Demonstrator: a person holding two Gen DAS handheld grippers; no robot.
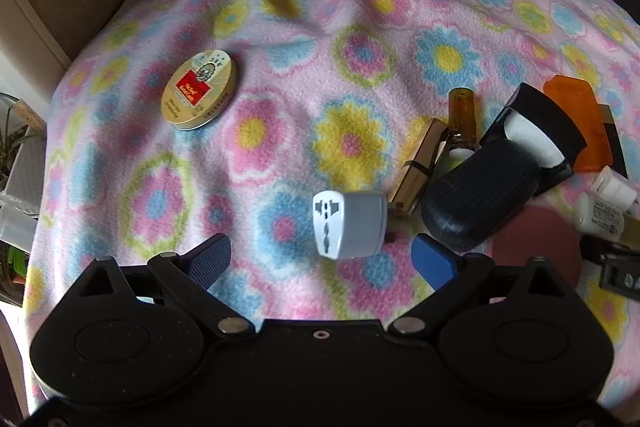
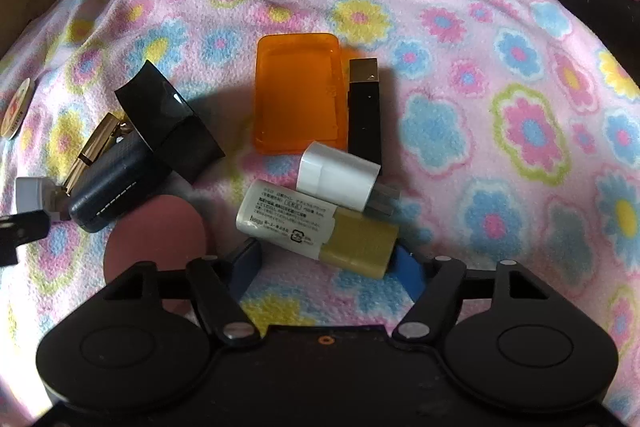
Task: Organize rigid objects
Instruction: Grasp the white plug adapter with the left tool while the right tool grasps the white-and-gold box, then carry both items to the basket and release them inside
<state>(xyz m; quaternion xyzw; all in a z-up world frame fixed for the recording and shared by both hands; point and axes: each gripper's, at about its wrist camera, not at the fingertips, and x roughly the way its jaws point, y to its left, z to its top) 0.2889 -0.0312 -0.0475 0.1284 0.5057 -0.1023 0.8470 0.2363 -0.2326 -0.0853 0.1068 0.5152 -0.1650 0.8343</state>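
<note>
In the left wrist view my left gripper (image 1: 322, 261) stands open over the flowered blanket. A white and grey travel adapter (image 1: 348, 225) lies between its blue pads (image 1: 210, 259), clear of both. In the right wrist view my right gripper (image 2: 326, 267) has its jaws partly closed around a white and yellow tube (image 2: 320, 231) that lies slantwise. One blue pad (image 2: 408, 269) meets the yellow end and the other sits against the white end. A round gold tin (image 1: 198, 93) lies alone at the far left.
A pile lies between the grippers: an orange case (image 2: 298, 95), a black stick with a gold cap (image 2: 364, 107), a white charger plug (image 2: 340, 179), a black cone-shaped piece (image 2: 168, 119), a dark navy case (image 2: 112, 191), a maroon disc (image 2: 160, 239) and an amber bottle (image 1: 462, 115).
</note>
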